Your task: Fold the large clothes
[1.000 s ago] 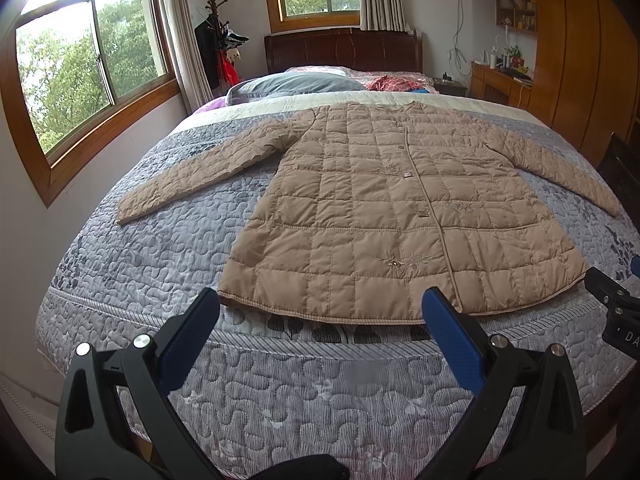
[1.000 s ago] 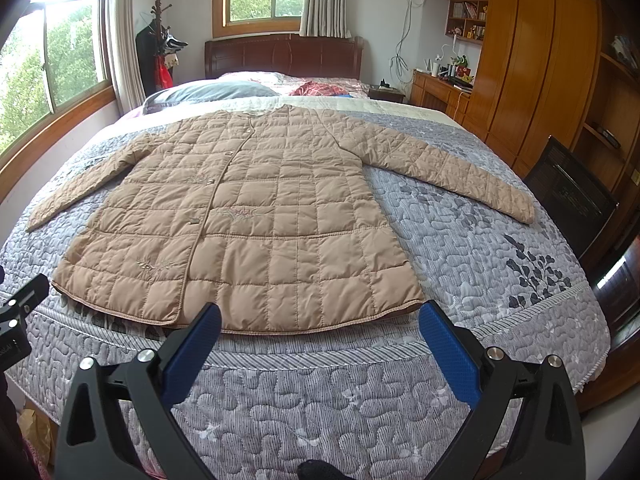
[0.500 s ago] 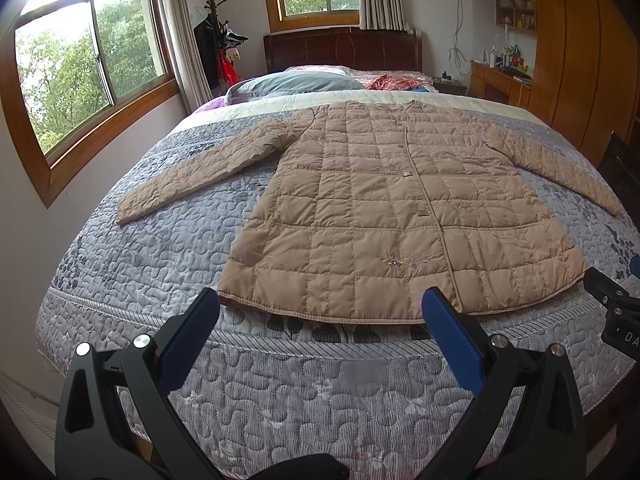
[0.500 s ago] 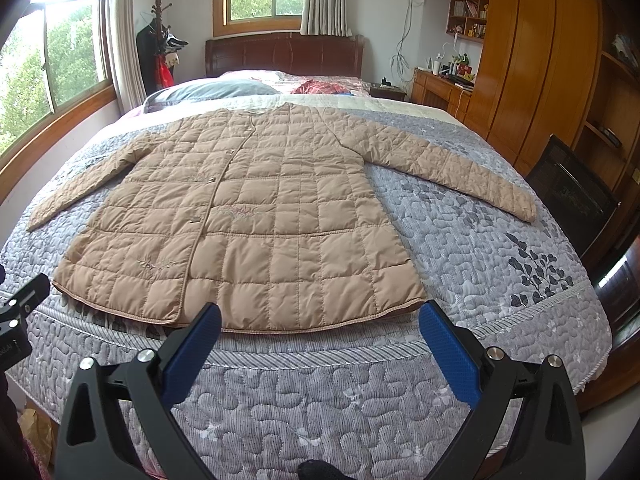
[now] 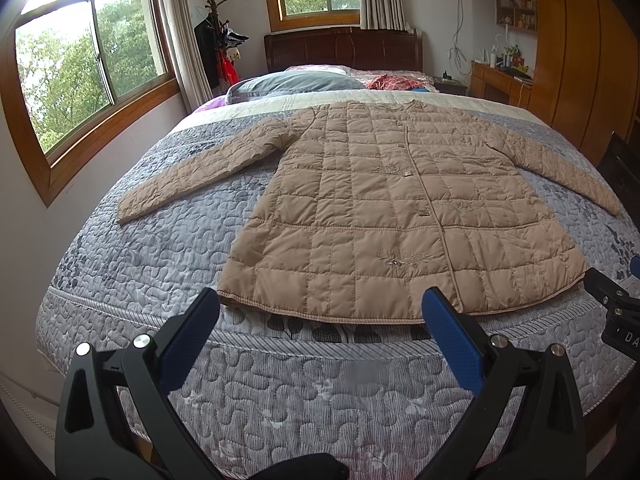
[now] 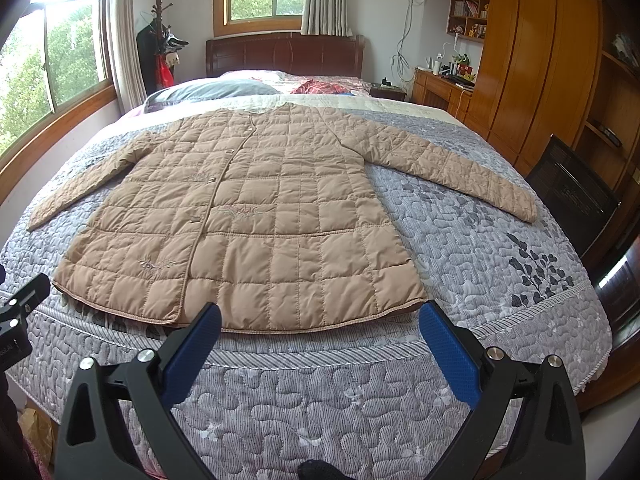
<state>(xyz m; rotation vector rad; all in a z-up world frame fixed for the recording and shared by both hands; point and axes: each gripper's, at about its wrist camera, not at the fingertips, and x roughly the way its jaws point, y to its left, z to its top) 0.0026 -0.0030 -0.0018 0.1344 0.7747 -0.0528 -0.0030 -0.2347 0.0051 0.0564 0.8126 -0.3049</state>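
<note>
The tan quilted coat (image 5: 400,220) lies flat on the bed (image 5: 160,248), sleeves spread. Ahead of its hem, the left gripper (image 5: 320,312) and right gripper (image 6: 320,320) hover with fingers wide apart, empty.

1. Left wrist view: positioned at the foot of the bed (image 5: 280,392), left of centre, looking along its fingers (image 5: 188,336) toward the headboard (image 5: 344,48). The coat (image 5: 392,216) hem lies near, just beyond the fingertips
2. Right wrist view: also at the foot, right of centre, facing the same headboard (image 6: 284,54). The hem lies near its fingers (image 6: 448,352)
3. Shared area: both views cover the whole coat (image 6: 248,216), bed (image 6: 360,400), pillows and rear window
4. Cross-visibility: the right gripper (image 5: 618,312) shows at the left view's right edge; the left gripper (image 6: 16,320) shows at the right view's left edge
</note>
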